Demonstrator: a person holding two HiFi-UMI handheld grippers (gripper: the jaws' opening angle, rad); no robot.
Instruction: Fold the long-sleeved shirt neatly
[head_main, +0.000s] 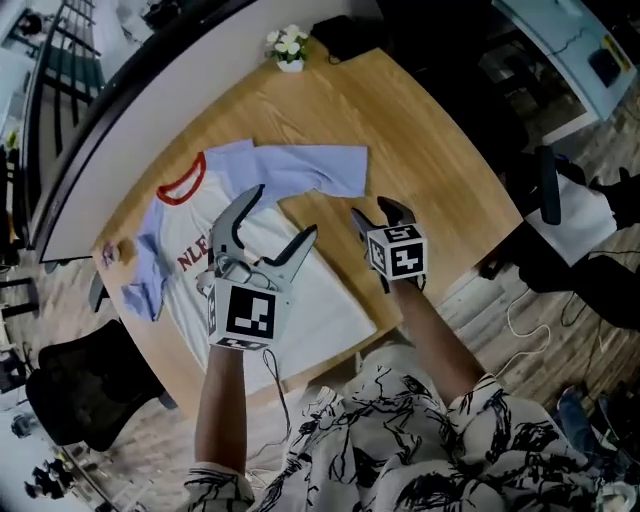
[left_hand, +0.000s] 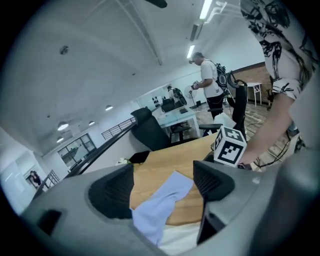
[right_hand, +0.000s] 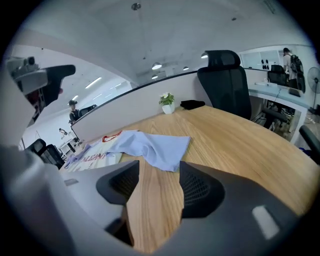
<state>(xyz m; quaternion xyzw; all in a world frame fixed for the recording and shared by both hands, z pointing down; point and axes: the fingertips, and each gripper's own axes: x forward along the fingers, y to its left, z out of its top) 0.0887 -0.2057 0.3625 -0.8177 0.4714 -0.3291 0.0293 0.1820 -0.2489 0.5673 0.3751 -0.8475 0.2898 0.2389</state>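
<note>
The long-sleeved shirt (head_main: 325, 300) lies flat on the wooden table (head_main: 440, 190), white in the body with a red collar (head_main: 180, 187) and pale blue sleeves. One sleeve (head_main: 305, 165) is folded across the top; the other (head_main: 147, 278) lies at the left edge. My left gripper (head_main: 285, 211) hangs open over the shirt's chest, holding nothing. In the left gripper view the folded sleeve (left_hand: 161, 202) shows beyond the left gripper (left_hand: 162, 187). My right gripper (head_main: 374, 212) is open and empty over bare wood beside the sleeve's cuff (right_hand: 157, 146); between the right gripper (right_hand: 155, 187) jaws only wood shows.
A small pot of white flowers (head_main: 288, 48) and a black object (head_main: 345, 35) stand at the table's far corner. A grey partition (head_main: 130, 110) runs along the far edge. Black chairs (head_main: 80, 390) stand around the table. A person (left_hand: 207, 82) stands in the background.
</note>
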